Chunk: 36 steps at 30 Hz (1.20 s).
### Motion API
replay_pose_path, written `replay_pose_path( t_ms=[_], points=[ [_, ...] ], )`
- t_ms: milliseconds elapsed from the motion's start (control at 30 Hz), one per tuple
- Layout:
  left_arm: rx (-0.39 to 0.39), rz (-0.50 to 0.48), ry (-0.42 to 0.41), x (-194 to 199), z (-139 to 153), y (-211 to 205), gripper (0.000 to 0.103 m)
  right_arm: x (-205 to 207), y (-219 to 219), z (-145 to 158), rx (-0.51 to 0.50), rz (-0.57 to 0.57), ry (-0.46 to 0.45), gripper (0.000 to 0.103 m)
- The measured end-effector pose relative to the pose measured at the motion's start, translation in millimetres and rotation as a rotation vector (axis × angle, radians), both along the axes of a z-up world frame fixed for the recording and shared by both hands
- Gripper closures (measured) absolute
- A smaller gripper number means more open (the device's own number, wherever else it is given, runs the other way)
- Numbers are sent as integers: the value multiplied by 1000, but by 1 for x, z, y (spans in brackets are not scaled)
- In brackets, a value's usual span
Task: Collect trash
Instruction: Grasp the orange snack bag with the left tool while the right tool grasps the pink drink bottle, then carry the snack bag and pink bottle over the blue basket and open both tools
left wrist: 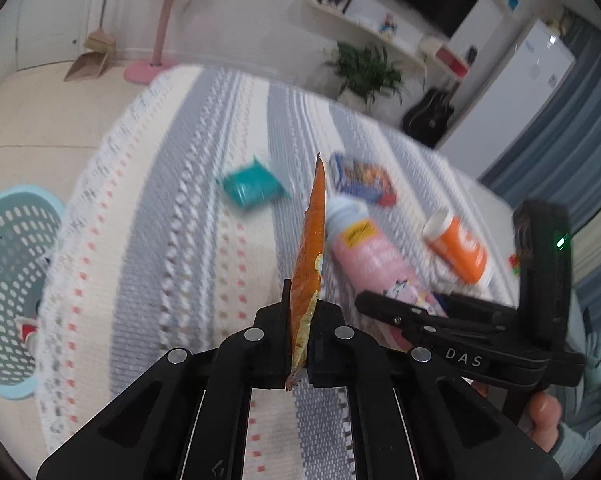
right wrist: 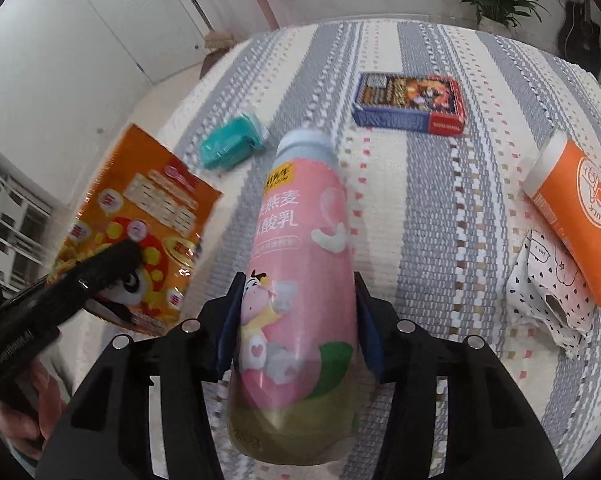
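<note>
My left gripper (left wrist: 299,320) is shut on an orange snack wrapper (left wrist: 310,248), seen edge-on and held above the striped cloth; its printed face shows in the right wrist view (right wrist: 148,216). My right gripper (right wrist: 296,312) is shut on a pink yogurt bottle (right wrist: 296,260), also visible in the left wrist view (left wrist: 374,252). On the cloth lie a teal packet (left wrist: 250,188) (right wrist: 230,146), a blue card box (left wrist: 362,178) (right wrist: 410,104) and an orange soymilk cup (left wrist: 458,246) (right wrist: 580,208).
A light blue perforated basket (left wrist: 10,280) stands on the floor left of the table and holds some items. A crumpled spotted paper (right wrist: 548,300) lies beside the soymilk cup. The striped tablecloth (right wrist: 440,220) covers the table. A plant (left wrist: 366,66) and guitar (left wrist: 430,114) stand beyond.
</note>
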<state>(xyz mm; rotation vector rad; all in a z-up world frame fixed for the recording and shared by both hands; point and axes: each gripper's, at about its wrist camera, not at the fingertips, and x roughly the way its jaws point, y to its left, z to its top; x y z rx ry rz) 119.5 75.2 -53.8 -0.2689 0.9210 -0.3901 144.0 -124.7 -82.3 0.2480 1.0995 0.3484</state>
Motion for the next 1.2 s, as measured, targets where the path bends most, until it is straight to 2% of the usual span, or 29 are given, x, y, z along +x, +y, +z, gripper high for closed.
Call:
replay_pose_path(
  t_ms=[167,333,633,733,833,900,967,1033,1200],
  points=[
    [-23,49,-57,-7,20,35,100,2,11,21,70,22,-15,57],
    [-38,132,-69,-15,26,83,100,-1,40,34,126,58,-13,57],
    [-89,326,-81,-37,42,185,100,-6,105,66,164,127,-53,57],
    [-49,415,-86,-51,52,222,100,-4,132,86,172,158,-82,57],
    [-86,491,-96,-60,58,255,100,-1,162,108,172,189,-129,57],
    [-57,550,-104,-65,61,275,100,1,185,121,160,211,-162,57],
    [22,625,-115,-71,65,288,100,2,210,130,138,242,-184,57],
    [62,653,-120,-75,67,297,100,9,232,132,118,269,-194,57],
    [41,673,-102,-74,66,309,100,12,284,126,44,338,-203,57]
  ],
)
